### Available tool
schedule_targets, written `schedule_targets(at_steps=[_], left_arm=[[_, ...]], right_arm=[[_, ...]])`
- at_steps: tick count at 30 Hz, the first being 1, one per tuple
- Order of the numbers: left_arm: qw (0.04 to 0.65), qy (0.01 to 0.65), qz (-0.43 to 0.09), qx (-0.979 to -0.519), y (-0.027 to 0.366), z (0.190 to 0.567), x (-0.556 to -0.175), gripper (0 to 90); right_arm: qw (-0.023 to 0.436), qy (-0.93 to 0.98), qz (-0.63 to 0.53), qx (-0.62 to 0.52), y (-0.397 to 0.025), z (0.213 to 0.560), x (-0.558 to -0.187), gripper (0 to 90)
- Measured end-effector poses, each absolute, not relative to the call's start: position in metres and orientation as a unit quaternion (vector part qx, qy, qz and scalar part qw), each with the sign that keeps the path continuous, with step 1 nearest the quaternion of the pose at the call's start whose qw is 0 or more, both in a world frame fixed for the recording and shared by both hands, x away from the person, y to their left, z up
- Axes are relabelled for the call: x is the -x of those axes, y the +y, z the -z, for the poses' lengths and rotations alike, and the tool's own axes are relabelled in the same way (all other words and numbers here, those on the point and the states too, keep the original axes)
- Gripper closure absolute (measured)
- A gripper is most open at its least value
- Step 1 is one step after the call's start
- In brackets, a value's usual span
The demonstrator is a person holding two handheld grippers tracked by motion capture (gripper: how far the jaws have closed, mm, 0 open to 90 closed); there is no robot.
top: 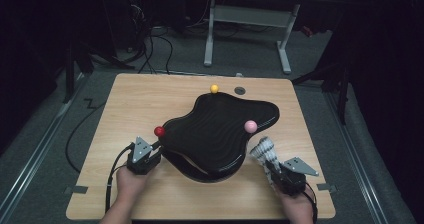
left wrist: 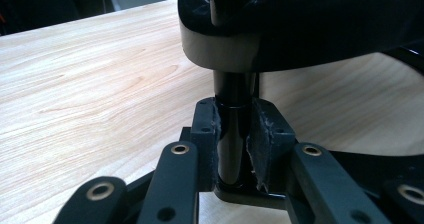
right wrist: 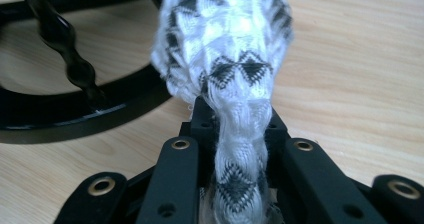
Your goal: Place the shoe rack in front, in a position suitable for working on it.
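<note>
Three balls (top: 159, 131), one tray (top: 215, 129), one cloth (top: 263, 149).

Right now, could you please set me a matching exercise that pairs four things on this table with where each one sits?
Things:
1. red ball
2. yellow ball
3. pink ball
4. patterned cloth

Places:
A. at the black tray's far edge
B. in the right gripper's jaws
C. at the tray's left edge, just ahead of the left gripper
D. at the tray's right side

Pairs: 1-C, 2-A, 3-D, 4-B
</note>
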State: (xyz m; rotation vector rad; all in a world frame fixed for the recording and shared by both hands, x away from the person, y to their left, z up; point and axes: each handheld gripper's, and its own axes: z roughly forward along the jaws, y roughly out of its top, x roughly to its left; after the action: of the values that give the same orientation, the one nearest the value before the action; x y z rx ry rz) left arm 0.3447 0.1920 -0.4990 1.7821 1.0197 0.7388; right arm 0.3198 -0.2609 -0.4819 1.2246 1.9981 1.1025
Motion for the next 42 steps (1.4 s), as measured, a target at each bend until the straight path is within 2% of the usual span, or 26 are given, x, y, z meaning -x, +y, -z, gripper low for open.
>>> schedule_targets(at_steps=[4,7,12,25,30,36,38,42], left_arm=[[0.46,0.421,-0.303,-0.72,0.191,0.5,-0.347,73.4],[0.455,0.426,-0.309,-0.719,0.192,0.499,-0.344,68.6],[0.465,0.431,-0.311,-0.708,0.196,0.495,-0.333,62.6],[0.453,0.415,-0.306,-0.727,0.19,0.496,-0.304,56.2],[0.462,0.415,-0.298,-0.725,0.191,0.495,-0.297,54.5],[0.45,0.406,-0.303,-0.735,0.187,0.496,-0.289,53.4],[0.45,0.398,-0.305,-0.739,0.185,0.496,-0.287,55.6],[0.452,0.383,-0.302,-0.747,0.177,0.497,-0.286,57.1]], right_arm=[[0.262,0.75,-0.427,-0.432,-0.246,0.479,-0.317,76.4],[0.239,0.766,-0.433,-0.41,-0.228,0.48,-0.314,76.1],[0.227,0.796,-0.416,-0.376,-0.201,0.488,-0.308,76.5],[0.188,0.818,-0.427,-0.336,-0.156,0.492,-0.32,76.6],[0.207,0.803,-0.453,-0.327,-0.151,0.47,-0.318,76.8],[0.25,0.769,-0.502,-0.307,-0.154,0.424,-0.316,75.8],[0.258,0.757,-0.52,-0.299,-0.156,0.409,-0.314,75.9],[0.271,0.757,-0.519,-0.29,-0.157,0.406,-0.313,75.8]])
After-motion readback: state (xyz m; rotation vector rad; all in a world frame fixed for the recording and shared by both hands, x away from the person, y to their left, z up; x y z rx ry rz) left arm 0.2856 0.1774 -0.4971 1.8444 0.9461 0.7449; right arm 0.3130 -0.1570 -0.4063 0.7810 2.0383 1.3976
